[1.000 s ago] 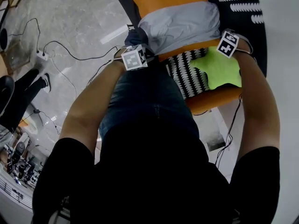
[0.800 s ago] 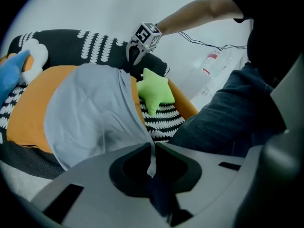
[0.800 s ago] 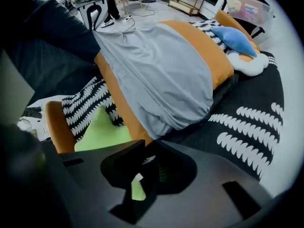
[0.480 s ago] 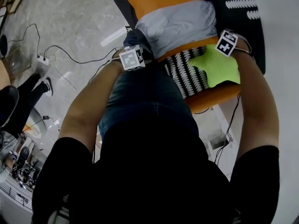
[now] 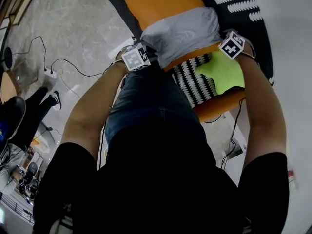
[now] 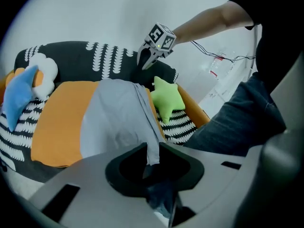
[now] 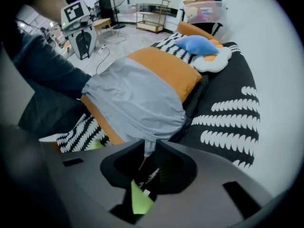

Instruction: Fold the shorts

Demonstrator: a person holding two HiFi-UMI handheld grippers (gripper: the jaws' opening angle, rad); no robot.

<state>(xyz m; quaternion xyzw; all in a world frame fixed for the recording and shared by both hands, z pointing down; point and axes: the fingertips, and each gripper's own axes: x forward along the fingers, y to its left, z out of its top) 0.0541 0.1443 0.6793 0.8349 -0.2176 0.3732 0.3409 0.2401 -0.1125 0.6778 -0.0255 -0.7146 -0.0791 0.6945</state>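
The left gripper [image 6: 151,156] and right gripper [image 7: 149,151] have risen, drawing the shorts' [image 5: 180,30] near edge up from the sofa's [image 5: 222,104] front edge. The left jaws widened, then narrowed slightly, with cloth between them.

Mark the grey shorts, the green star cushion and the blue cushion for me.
grey shorts [image 5: 183,33]: head view, middle of the spread fabric.
green star cushion [image 5: 223,72]: head view, centre of the star.
blue cushion [image 7: 195,44]: right gripper view, middle of its upper face.

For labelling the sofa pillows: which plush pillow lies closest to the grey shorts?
The green star-shaped plush pillow, beside the grey shorts; the blue pillow and white cloud-shaped pillow lie at the far end.
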